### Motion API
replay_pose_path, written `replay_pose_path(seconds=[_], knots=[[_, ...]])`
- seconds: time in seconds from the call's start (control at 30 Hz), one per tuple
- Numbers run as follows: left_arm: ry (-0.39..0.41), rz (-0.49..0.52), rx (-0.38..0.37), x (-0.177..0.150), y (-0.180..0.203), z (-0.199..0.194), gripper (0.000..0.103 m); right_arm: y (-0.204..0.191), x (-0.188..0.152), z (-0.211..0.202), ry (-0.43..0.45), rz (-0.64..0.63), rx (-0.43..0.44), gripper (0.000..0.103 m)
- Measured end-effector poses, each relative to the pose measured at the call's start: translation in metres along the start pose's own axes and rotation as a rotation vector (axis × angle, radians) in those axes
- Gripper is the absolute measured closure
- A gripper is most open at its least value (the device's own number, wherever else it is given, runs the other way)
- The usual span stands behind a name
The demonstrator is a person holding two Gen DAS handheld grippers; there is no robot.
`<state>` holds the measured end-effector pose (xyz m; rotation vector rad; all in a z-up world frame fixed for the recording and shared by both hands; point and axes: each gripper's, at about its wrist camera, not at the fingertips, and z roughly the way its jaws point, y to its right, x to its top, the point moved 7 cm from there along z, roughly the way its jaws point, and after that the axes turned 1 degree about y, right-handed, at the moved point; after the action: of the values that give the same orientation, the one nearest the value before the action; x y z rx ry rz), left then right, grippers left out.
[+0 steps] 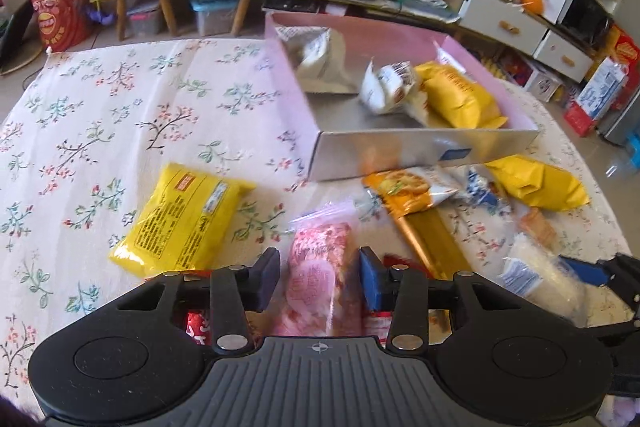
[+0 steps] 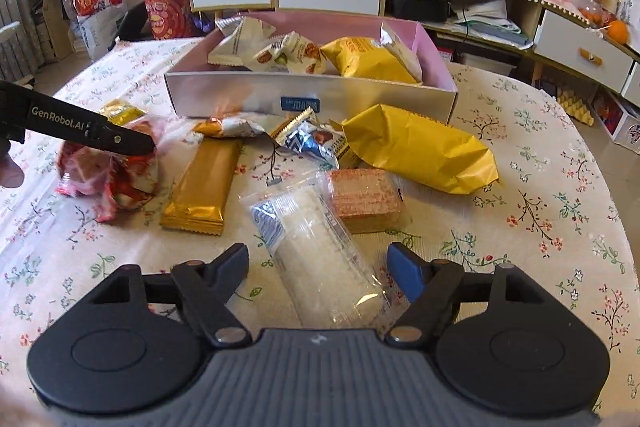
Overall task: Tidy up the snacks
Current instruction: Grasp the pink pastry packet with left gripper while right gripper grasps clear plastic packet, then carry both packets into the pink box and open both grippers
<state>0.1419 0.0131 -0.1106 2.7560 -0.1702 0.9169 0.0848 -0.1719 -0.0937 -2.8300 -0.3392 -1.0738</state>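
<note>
Left gripper point(image 1: 320, 277) nearest the lens: fingers point(image 1: 266, 277) closed in on a pink packet point(image 1: 316, 267), pads against both its sides, the packet lifted at the table's near edge. Left of it, a yellow packet point(image 1: 184, 219) lies flat on the floral tablecloth point(image 1: 100, 131). Right gripper point(image 2: 318, 271): fingers point(image 2: 406, 271) apart, straddling a clear-wrapped white rice-cake roll point(image 2: 320, 247) that lies on the table; pads not touching it, small gap on each side. Just beyond the roll, a wafer pack point(image 2: 366, 195); left of that, a gold bar point(image 2: 204, 183). A large yellow bag point(image 2: 420, 151) lies right of centre, small blue-and-white sachets point(image 2: 308, 139) between bar and bag. Behind all of them, an open pink-lined box point(image 2: 312, 99), already holding several white packets and a yellow bag point(image 2: 368, 59).
</note>
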Motion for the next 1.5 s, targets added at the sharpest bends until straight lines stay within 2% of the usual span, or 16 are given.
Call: replay_pose_path(seconds=[0.2, 0.4, 0.5, 0.57, 0.73, 0.9, 1.03, 1.23, 1.5], knots=[[0.004, 0.022, 0.018, -0.004, 0.002, -0.002, 0.069, -0.002, 0.002, 0.001, -0.001, -0.008, 0.000, 0.033], [0.006, 0.036, 0.031, -0.007, 0.004, -0.005, 0.071, -0.003, 0.004, 0.002, -0.005, -0.005, 0.009, 0.036], [0.011, 0.018, 0.028, -0.007, 0.004, -0.007, 0.073, -0.004, 0.005, 0.001, -0.009, -0.006, 0.020, 0.046], [0.015, 0.006, 0.026, -0.007, 0.003, -0.009, 0.074, -0.004, 0.006, 0.000, -0.014, -0.005, 0.025, 0.060], [0.027, -0.005, 0.018, -0.006, 0.002, -0.012, 0.077, -0.007, 0.008, -0.001, -0.031, 0.002, 0.038, 0.082], [0.030, -0.015, 0.000, -0.006, 0.005, -0.014, 0.080, -0.006, 0.010, -0.004, -0.041, 0.023, 0.054, 0.083], [0.031, -0.022, -0.020, -0.005, 0.006, -0.016, 0.082, -0.002, 0.012, -0.006, -0.054, 0.091, 0.086, 0.084], [0.034, -0.044, -0.040, -0.003, 0.005, -0.019, 0.082, 0.006, 0.019, -0.011, -0.054, 0.181, 0.126, 0.084], [0.058, -0.055, -0.046, 0.002, 0.007, -0.028, 0.082, 0.009, 0.024, -0.017, -0.048, 0.219, 0.146, 0.085]])
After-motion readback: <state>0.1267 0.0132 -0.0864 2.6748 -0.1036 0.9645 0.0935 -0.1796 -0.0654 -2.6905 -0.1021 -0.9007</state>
